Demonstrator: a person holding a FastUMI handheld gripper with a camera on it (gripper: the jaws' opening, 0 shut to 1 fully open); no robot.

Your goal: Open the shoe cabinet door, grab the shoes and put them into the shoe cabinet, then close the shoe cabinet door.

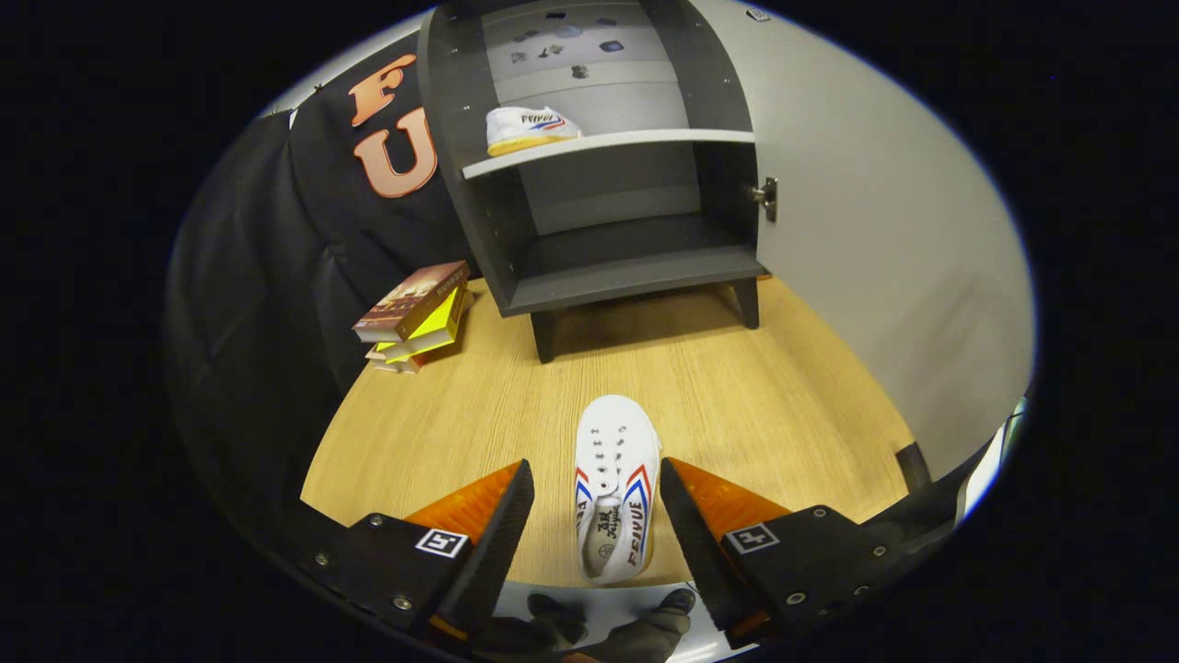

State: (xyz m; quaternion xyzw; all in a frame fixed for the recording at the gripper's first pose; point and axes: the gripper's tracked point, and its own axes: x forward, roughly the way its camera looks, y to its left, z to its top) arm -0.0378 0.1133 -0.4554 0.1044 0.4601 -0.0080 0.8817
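Observation:
A white sneaker (613,483) with red and blue side stripes lies on the wooden tabletop (755,405), toe pointing toward the cabinet. My gripper (597,479) is open, one finger on each side of the shoe's heel half, with small gaps to it. Beyond the fingers stands the dark grey shoe cabinet (599,267), its pale door (875,258) swung wide open to the right. A second matching sneaker (530,129) rests on the cabinet's upper shelf (645,141), at its left end. The lower shelf holds nothing.
A stack of books (414,313) lies left of the cabinet, against the black cloth wall. A gloved hand (599,631) shows below the fingers at the table's near edge. Bare wood lies between the shoe and the cabinet's legs.

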